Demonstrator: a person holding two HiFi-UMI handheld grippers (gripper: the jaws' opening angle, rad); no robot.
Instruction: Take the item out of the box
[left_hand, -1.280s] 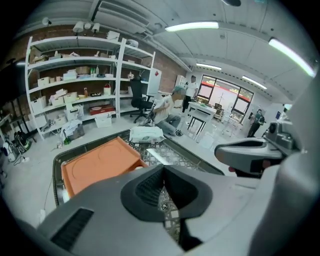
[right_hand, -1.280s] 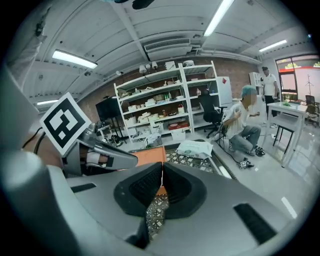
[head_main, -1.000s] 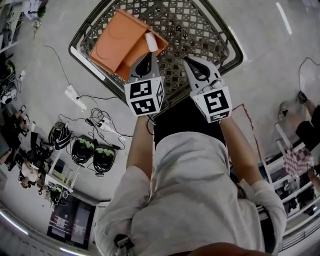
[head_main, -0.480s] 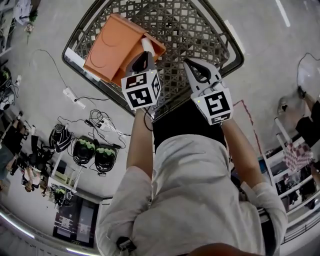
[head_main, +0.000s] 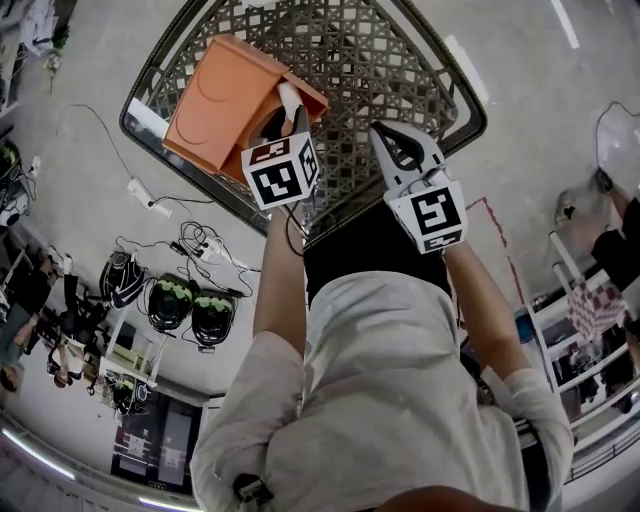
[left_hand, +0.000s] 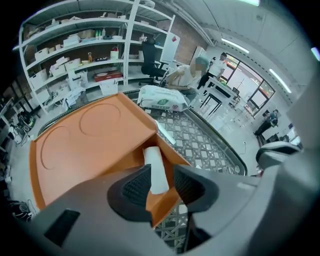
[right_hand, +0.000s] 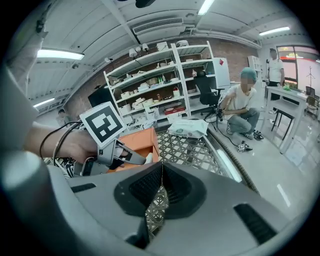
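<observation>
Left tool (left_hand: 162, 186) opening, item (left_hand: 156, 167) between jaws; right tool (right_hand: 159, 187) closed.

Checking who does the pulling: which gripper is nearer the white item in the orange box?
Left. The left gripper is opening its jaws around the white item in the orange box; the right gripper hangs shut over the lattice surface, clear of the box.

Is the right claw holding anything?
No, the right claw has its jaws pressed together with nothing between them.
</observation>
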